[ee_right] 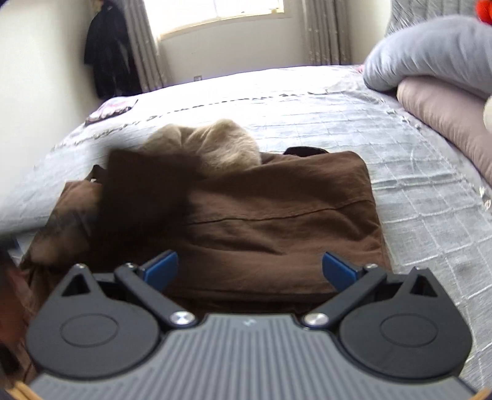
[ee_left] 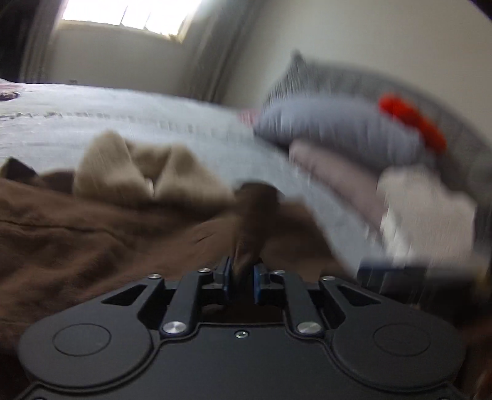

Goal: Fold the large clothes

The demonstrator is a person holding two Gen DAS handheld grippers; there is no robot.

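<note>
A large brown coat with a tan fleece hood lining lies on a bed with a pale grey quilted cover. It also shows in the left wrist view, blurred by motion. My left gripper is shut on a bunched fold of the brown coat and lifts it off the bed. My right gripper is open and empty, just above the coat's near edge. A dark raised flap of the coat hangs blurred at the left of the right wrist view.
Piled bedding lies at the right: a grey-blue duvet over a pink one, with a red item on top. A window with curtains and a dark hanging garment stand beyond the bed.
</note>
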